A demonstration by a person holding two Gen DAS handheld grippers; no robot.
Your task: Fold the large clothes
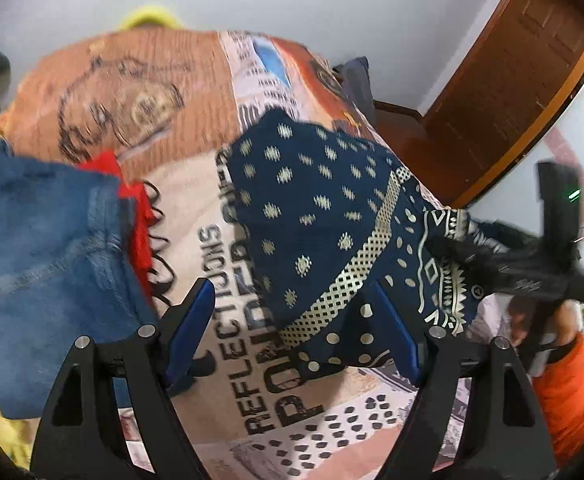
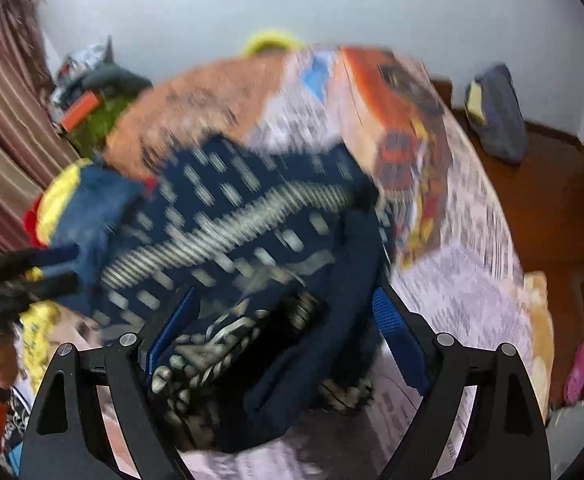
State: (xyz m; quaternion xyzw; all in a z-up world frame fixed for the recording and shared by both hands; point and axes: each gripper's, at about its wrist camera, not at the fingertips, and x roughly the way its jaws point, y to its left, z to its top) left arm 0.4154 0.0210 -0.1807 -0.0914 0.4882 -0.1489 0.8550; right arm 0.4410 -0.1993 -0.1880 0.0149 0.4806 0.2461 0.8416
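Observation:
A navy patterned garment (image 1: 316, 216) with cream dots and a checked band lies bunched on the printed bed cover (image 1: 195, 128). My left gripper (image 1: 292, 320) is open, its blue pads on either side of the garment's near edge. My right gripper (image 2: 283, 328) is open, with folds of the same garment (image 2: 251, 232) lying between its fingers. The right gripper also shows in the left wrist view (image 1: 504, 264) at the garment's right end. The left gripper shows in the right wrist view (image 2: 51, 268) at the left.
Blue jeans (image 1: 43, 248) over a red cloth (image 1: 139, 216) lie to the left on the bed, with yellow fabric (image 2: 51, 204) beside them. A wooden door (image 1: 508, 80) and wooden floor (image 2: 552, 184) are on the right. A dark bag (image 2: 496, 112) rests against the wall.

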